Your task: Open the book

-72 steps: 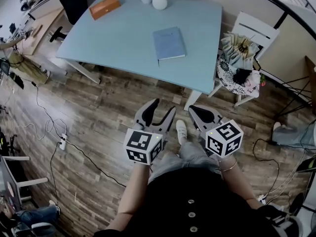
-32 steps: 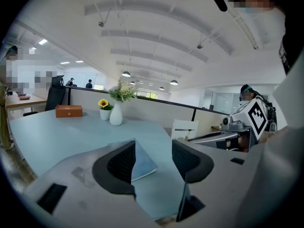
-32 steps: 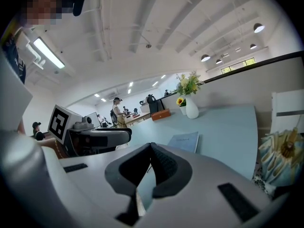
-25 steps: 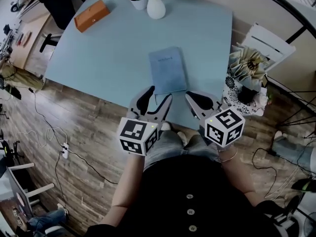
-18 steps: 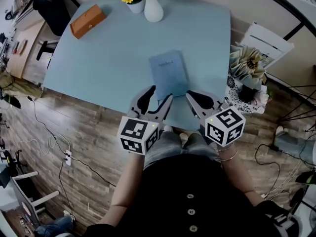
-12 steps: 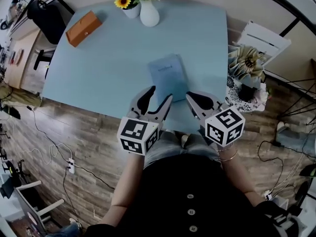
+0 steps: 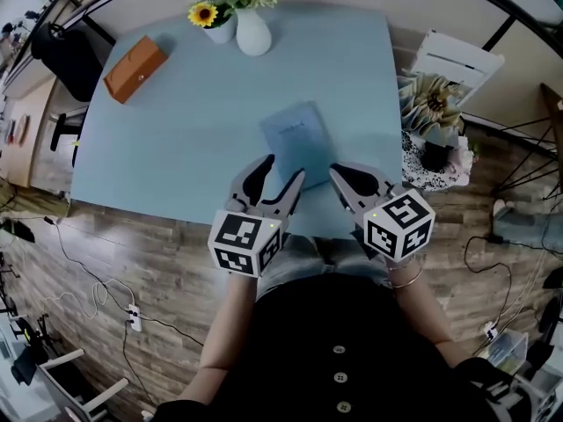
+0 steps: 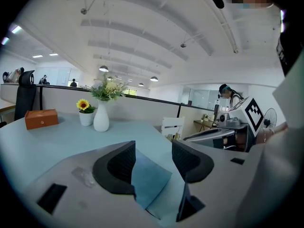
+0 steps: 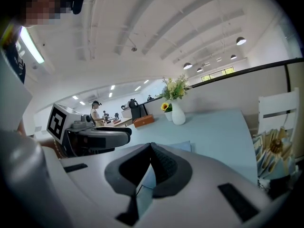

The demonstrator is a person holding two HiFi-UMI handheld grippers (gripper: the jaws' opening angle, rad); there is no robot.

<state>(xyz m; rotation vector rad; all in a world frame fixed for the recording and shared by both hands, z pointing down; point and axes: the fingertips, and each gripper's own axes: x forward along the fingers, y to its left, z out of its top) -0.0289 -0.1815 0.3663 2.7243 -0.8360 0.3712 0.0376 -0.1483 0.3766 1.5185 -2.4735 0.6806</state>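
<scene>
A closed light blue book (image 7: 296, 133) lies flat on the pale blue table (image 7: 176, 139), near its front edge. Both grippers hover at that edge, just short of the book. My left gripper (image 7: 281, 170) is open with nothing in it. In the left gripper view the book (image 8: 149, 177) shows through the gap of the left gripper (image 8: 153, 152). My right gripper (image 7: 341, 172) points at the book's near right corner. In the right gripper view, the tips of the right gripper (image 9: 151, 145) meet with nothing between them. A strip of the book (image 9: 179, 147) shows beyond them.
A white vase of flowers (image 7: 253, 33), a small sunflower pot (image 7: 209, 20) and an orange box (image 7: 134, 57) stand at the table's far side. To the right are a white chair (image 7: 453, 58) and a cluttered stool (image 7: 431, 143). Cables (image 7: 97, 275) run over the wooden floor at left.
The person has stepped up to the table, so the book now lies just ahead of the grippers. Both grippers keep the same pose: left open, right shut.
</scene>
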